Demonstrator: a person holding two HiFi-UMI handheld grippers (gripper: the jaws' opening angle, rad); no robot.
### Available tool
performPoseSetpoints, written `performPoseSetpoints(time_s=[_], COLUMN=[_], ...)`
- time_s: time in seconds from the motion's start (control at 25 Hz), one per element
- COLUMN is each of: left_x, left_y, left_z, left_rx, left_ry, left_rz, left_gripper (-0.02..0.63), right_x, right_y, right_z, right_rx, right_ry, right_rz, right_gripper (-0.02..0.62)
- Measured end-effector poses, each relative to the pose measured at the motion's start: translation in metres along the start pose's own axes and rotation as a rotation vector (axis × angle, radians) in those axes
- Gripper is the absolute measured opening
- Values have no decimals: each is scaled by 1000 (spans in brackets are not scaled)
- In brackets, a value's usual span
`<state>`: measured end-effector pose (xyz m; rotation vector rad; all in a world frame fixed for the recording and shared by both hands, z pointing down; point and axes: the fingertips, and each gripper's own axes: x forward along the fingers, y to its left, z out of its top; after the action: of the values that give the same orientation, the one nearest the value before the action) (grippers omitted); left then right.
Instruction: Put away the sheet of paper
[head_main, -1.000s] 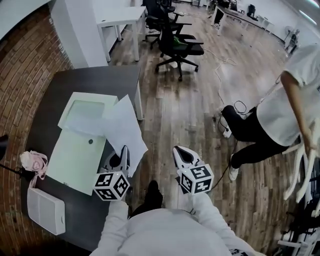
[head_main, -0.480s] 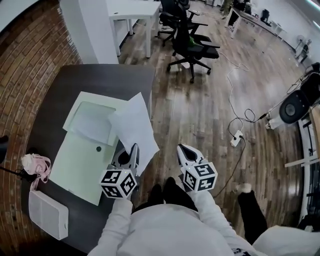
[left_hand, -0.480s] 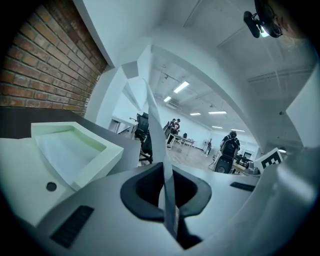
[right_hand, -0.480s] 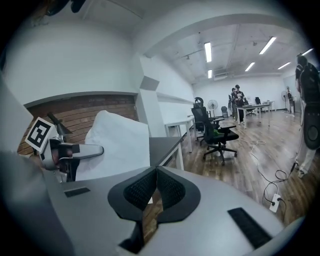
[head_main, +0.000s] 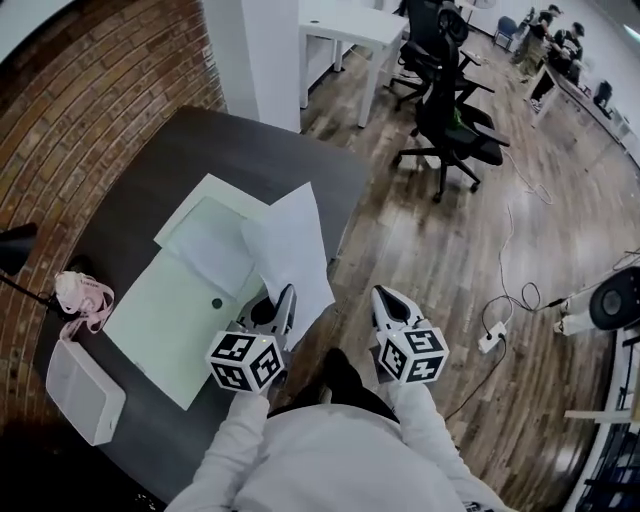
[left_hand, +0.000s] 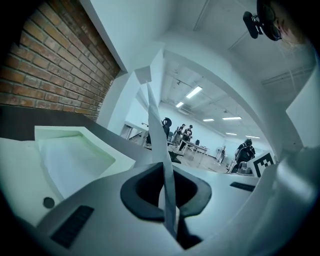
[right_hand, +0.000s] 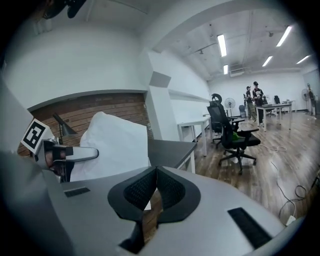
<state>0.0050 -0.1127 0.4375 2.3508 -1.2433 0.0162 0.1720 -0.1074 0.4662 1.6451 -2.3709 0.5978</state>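
Observation:
The white sheet of paper (head_main: 293, 250) stands up from my left gripper (head_main: 284, 297), which is shut on its lower edge, at the near edge of the dark table (head_main: 200, 150). In the left gripper view the sheet (left_hand: 159, 140) runs edge-on between the closed jaws. An open pale green folder (head_main: 165, 315) lies on the table just left of the sheet, its pocket (left_hand: 75, 155) showing low on the left. My right gripper (head_main: 386, 298) is shut with nothing in it, out over the wooden floor to the right; its pads (right_hand: 167, 187) meet.
A pink bundle (head_main: 82, 300), a white box (head_main: 85, 392) and a black lamp (head_main: 15, 250) sit at the table's left end by the brick wall (head_main: 90, 90). A black office chair (head_main: 452, 130), a white desk (head_main: 350, 25) and a floor cable (head_main: 500, 330) lie beyond.
Both grippers have shifted toward the table, the left one keeping hold of the sheet. The person who stood at the right a second ago is out of view.

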Motion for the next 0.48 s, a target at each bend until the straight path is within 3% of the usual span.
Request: performPoseSetpoints(time_s=[0.28,0.48], left_x=[18,9], left_y=[13,22], left_z=[29,55], left_rx=[-31,-69], left_ry=[-60,-150], left_rz=[106,203], left_gripper=[17,17], right_x=[62,99], right_y=[-8,2], right_z=[24,36], right_rx=[-33,-55], right_ry=[39,74], right_rz=[155,287], right_gripper=[28,28])
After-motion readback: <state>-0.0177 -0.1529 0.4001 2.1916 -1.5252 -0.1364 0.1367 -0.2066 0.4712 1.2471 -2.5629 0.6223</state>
